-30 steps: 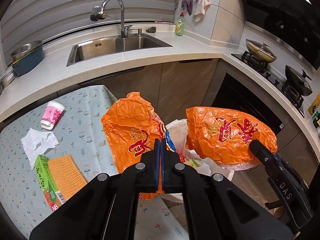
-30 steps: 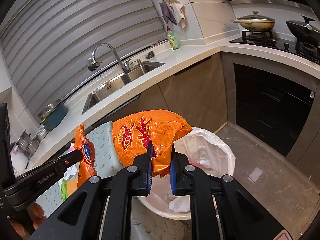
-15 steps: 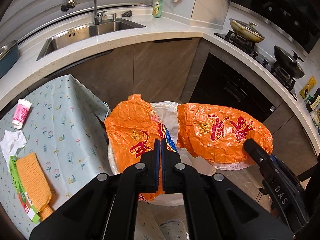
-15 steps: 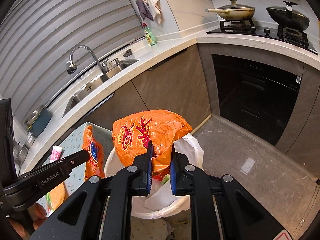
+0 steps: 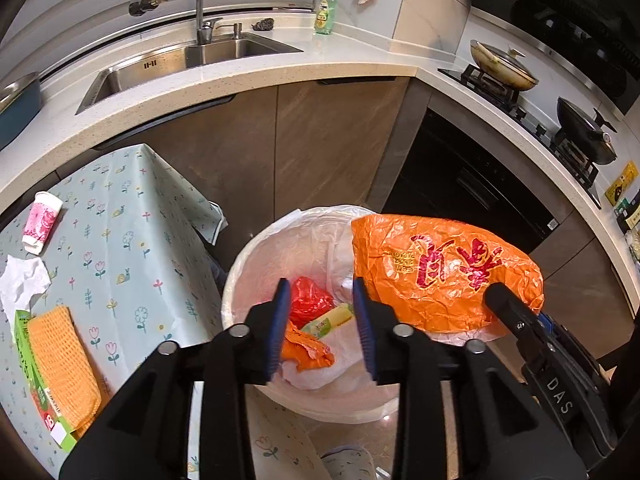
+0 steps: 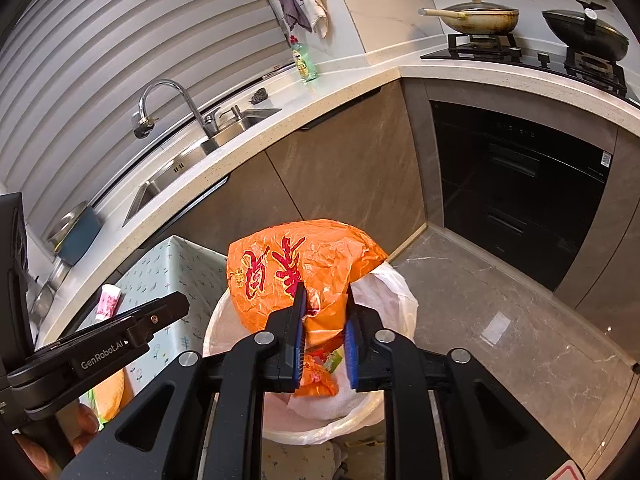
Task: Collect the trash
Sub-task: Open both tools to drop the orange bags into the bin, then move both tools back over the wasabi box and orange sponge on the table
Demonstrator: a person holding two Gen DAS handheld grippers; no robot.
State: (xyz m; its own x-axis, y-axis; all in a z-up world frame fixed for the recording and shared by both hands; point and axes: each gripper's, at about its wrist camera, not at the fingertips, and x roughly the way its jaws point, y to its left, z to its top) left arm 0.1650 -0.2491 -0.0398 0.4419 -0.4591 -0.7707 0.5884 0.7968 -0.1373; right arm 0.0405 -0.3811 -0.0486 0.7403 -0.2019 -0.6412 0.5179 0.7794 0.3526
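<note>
My left gripper (image 5: 318, 318) is open and empty above the white-lined trash bin (image 5: 256, 252). An orange wrapper (image 5: 306, 346) lies inside the bin with red plastic and other trash. My right gripper (image 6: 324, 334) has its jaws apart around the lower edge of a large orange snack bag (image 6: 296, 268), which hangs over the bin (image 6: 394, 284); the bag also shows in the left wrist view (image 5: 440, 276). Whether the pads still press the bag I cannot tell.
A table with a floral cloth (image 5: 120, 232) stands left of the bin, holding a pink paper cup (image 5: 40, 222), crumpled tissue (image 5: 22, 282), a green box (image 5: 36, 376) and an orange cloth (image 5: 64, 364). A counter with sink (image 5: 180, 60) and stove (image 5: 520, 92) runs behind.
My left gripper has opened and its orange wrapper has dropped into the bin. My right gripper's jaws have spread wider around the large orange bag. Both grippers now hang over the bin.
</note>
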